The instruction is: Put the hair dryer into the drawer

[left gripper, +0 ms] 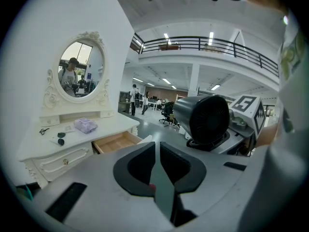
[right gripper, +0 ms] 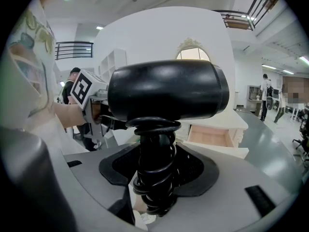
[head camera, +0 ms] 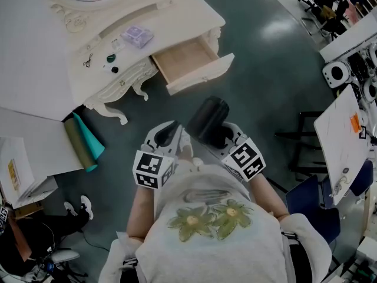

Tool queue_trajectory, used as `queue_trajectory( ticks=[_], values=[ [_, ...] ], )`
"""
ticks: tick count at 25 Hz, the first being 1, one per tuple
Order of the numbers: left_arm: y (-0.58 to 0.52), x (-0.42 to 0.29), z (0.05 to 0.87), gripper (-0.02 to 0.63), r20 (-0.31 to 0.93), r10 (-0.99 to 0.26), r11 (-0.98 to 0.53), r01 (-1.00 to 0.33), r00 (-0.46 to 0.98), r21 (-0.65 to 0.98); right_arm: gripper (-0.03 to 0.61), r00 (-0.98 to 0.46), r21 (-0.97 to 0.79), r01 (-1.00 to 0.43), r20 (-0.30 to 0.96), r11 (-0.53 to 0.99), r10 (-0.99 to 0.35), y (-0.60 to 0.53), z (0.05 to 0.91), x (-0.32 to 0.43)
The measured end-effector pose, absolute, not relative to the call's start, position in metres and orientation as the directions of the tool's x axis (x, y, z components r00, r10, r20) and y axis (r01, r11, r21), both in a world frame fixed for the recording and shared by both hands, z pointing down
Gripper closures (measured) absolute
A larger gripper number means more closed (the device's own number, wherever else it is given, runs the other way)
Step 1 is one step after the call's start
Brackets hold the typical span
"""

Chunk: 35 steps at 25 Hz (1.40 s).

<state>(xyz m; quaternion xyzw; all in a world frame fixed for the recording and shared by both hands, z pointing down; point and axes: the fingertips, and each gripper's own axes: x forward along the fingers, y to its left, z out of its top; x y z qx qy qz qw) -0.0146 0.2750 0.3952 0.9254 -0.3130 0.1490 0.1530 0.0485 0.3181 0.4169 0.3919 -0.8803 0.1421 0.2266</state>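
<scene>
Floor [head camera: 259,69]: dark grey and glossy, running under everything in the head view.

Counter [head camera: 53,46]: a cream dressing table with carved, curled legs at the upper left of the head view. The left gripper view shows it too [left gripper: 111,124].

Person: seen from above by a floral shirt [head camera: 206,217] and two forearms, standing well apart from the counter.

Mirror [left gripper: 79,74]: an oval in an ornate cream frame, upright at the back of the counter.

Drawer [head camera: 188,63]: pulled open from the counter's right end, with bare pale wood inside. It also shows in the left gripper view [left gripper: 116,142] and behind the dryer in the right gripper view [right gripper: 210,135].

Hair dryer [head camera: 207,119]: black, held in the air in front of the person, near the drawer but apart from it. Its barrel lies crosswise [right gripper: 166,91] and its grille end faces the left gripper view [left gripper: 203,117].

Right tongs [right gripper: 154,170]: clamped on the hair dryer's handle, which has a black cord [right gripper: 157,129] coiled round it.

Left tongs [left gripper: 157,163]: together with nothing between them, just beside the right tongs [head camera: 227,135] and pointing towards the counter.

Rolls [head camera: 88,143]: one teal and one olive, lying on the floor by the counter's legs.

Purple box [head camera: 137,36]: on the counter top above the drawer.

Small dark things [head camera: 111,58]: on the counter left of the purple box, too small to identify.
</scene>
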Motion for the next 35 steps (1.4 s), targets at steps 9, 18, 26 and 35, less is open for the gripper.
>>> queue_trajectory(
  ticks=[9, 18, 26, 35],
  values=[
    [0.196, -0.006, 0.387, 0.577, 0.354, -0.527, -0.772, -0.609, 0.773, 0.183, 0.362, -0.572, -0.057, -0.761, 0.529, 0.646, -0.627, 0.249, 0.415, 0.057],
    [0.127, -0.006, 0.394, 0.577, 0.360, -0.503, -0.780, -0.592, 0.785, 0.202, 0.362, -0.554, -0.050, -0.766, 0.557, 0.640, -0.619, 0.183, 0.422, 0.053],
    [0.083, -0.007, 0.398, 0.577, 0.353, -0.481, -0.800, -0.567, 0.802, 0.197, 0.362, -0.526, -0.037, -0.784, 0.570, 0.619, -0.631, 0.139, 0.429, 0.052],
    [0.065, -0.008, 0.401, 0.577, 0.348, -0.490, -0.785, -0.578, 0.799, 0.224, 0.362, -0.518, -0.018, -0.774, 0.591, 0.632, -0.618, 0.119, 0.429, 0.057]
  ],
)
